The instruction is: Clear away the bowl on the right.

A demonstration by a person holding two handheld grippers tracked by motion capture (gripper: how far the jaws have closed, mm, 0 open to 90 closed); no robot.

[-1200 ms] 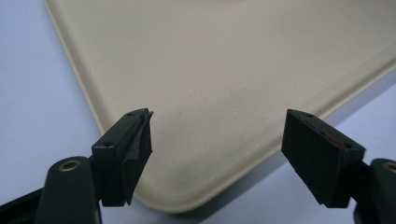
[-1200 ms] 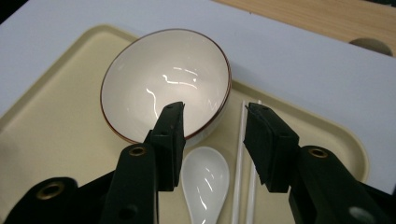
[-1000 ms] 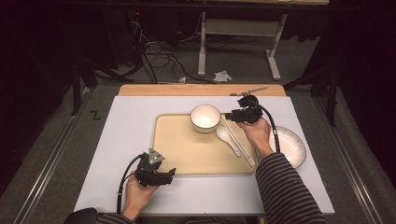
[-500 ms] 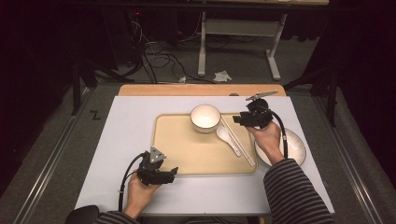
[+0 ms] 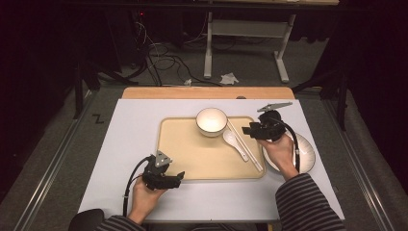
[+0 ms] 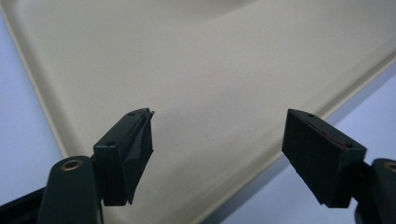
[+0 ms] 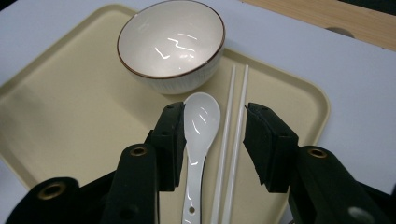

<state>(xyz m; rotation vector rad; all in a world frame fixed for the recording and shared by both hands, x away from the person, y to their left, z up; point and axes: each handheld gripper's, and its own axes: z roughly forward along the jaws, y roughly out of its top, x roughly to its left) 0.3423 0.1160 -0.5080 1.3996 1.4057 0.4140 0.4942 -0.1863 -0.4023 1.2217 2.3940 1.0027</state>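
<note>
Holding a bowl (image 5: 211, 121) at its twelve o'clock edge, the tray (image 5: 183, 159) also carried a spoon (image 5: 234, 143) and chopsticks (image 5: 245, 147) toward three o'clock; both the right gripper (image 7: 212, 140) and left gripper (image 6: 217, 154) stood apart, empty.

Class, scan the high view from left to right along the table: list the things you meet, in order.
Left tongs → bowl → spoon → chopsticks → plate, all but the plate over or on the tray.
</note>
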